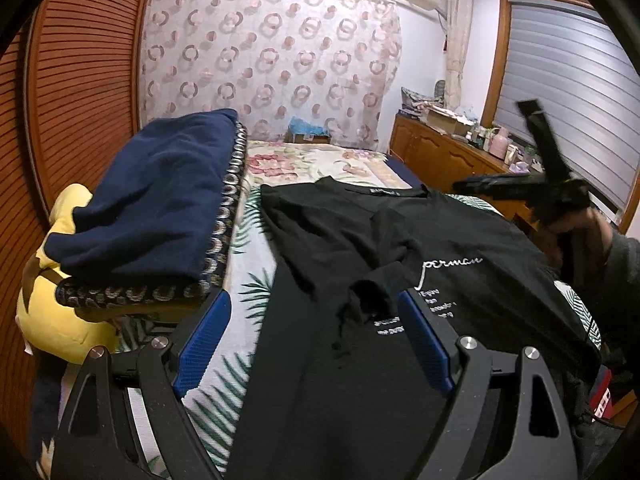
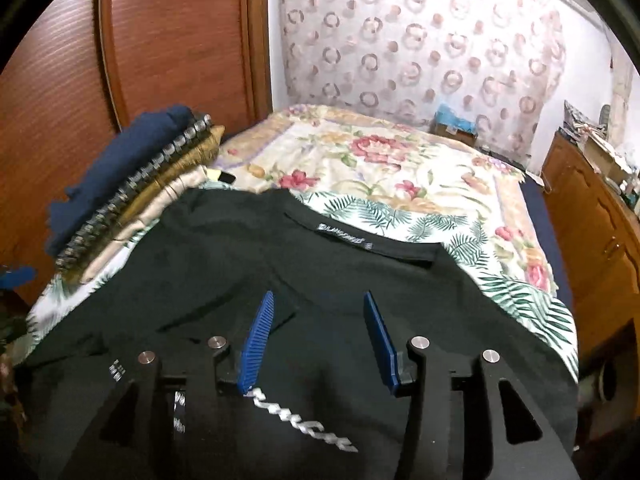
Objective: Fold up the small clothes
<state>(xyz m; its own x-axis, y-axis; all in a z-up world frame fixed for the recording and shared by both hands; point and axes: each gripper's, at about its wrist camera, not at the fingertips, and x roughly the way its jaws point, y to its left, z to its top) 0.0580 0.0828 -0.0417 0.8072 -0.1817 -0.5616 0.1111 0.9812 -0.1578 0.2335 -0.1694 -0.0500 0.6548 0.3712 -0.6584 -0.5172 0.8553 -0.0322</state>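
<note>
stage: early fold | black cotton T-shirt with white lettering (image 2: 224,248) spread on bed's near end, one sleeve turned in | left tool (image 1: 308,336) released, empty | right tool (image 2: 316,340) released, empty | left: remaining folds, stack on folded clothes pile (image 1: 160,200) at bed's left edge

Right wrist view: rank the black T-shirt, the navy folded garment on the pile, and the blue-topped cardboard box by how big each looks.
1. Black T-shirt, by far the largest, though nearest the camera.
2. Navy folded garment.
3. Cardboard box, smallest; it sits farthest away, so its real size is unsure.
</note>
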